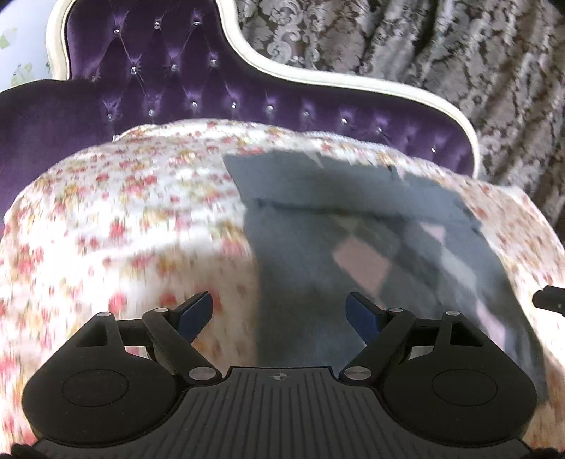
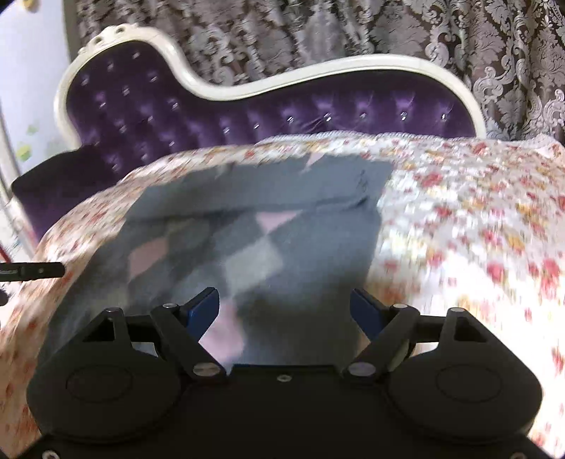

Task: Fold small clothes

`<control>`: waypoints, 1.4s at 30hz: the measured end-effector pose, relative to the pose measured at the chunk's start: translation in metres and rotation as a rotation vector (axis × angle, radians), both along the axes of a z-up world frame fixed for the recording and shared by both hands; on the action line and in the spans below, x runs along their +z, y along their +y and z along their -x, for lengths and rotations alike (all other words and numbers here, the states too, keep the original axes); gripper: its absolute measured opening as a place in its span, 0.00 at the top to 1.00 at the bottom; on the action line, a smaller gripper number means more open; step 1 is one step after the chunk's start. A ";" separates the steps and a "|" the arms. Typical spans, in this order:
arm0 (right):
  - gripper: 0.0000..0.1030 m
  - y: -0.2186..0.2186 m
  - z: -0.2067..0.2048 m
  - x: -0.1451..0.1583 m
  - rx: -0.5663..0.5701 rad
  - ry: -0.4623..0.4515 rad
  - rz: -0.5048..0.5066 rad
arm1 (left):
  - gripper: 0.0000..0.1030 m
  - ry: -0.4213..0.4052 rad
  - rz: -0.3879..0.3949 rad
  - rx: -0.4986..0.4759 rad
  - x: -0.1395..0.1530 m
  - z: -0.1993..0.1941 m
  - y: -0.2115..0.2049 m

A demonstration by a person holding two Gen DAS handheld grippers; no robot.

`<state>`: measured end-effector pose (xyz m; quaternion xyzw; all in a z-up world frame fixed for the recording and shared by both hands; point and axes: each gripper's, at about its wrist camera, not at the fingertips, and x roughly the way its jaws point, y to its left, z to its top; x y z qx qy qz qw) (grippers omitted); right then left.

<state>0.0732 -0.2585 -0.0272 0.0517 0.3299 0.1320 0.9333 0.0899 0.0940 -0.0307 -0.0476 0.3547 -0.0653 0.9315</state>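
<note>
A small grey garment with pink and pale diamond patches lies flat on the flowered bedspread, its far part folded over into a band. My left gripper hangs open above the garment's left edge, nothing between its blue pads. Over the garment's near right part, my right gripper is also open and holds nothing. Both views are blurred by motion. The tip of the other gripper shows at the right edge of the left wrist view and the left edge of the right wrist view.
A purple tufted headboard with a white frame rises behind the bed. Patterned grey curtains hang behind it. A pale wall is at the far left.
</note>
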 end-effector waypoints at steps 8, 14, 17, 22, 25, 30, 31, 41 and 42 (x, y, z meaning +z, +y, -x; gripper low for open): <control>0.20 0.002 0.056 -0.015 0.021 0.057 -0.030 | 0.21 0.018 -0.002 0.013 -0.012 0.050 -0.010; 0.20 0.006 0.070 -0.029 0.011 0.109 -0.083 | 0.21 0.041 0.011 -0.005 -0.024 0.065 -0.015; 0.20 0.004 0.076 -0.032 -0.007 0.118 -0.127 | 0.21 0.052 0.013 -0.013 -0.029 0.070 -0.016; 0.21 -0.005 0.078 -0.035 -0.020 0.131 -0.262 | 0.21 0.053 0.026 -0.014 -0.033 0.073 -0.017; 0.27 -0.009 0.074 -0.038 -0.031 0.136 -0.330 | 0.21 0.057 0.040 -0.015 -0.036 0.071 -0.017; 0.27 -0.004 0.069 -0.040 -0.034 0.128 -0.342 | 0.21 0.056 0.044 -0.049 -0.036 0.067 -0.024; 0.27 -0.002 0.068 -0.040 -0.032 0.126 -0.339 | 0.21 0.057 0.051 -0.063 -0.036 0.066 -0.025; 0.32 -0.001 0.069 -0.039 -0.019 0.120 -0.310 | 0.54 0.043 0.084 -0.088 -0.036 0.068 -0.029; 0.36 -0.002 0.069 -0.039 -0.023 0.121 -0.304 | 0.59 0.043 0.093 -0.080 -0.036 0.068 -0.026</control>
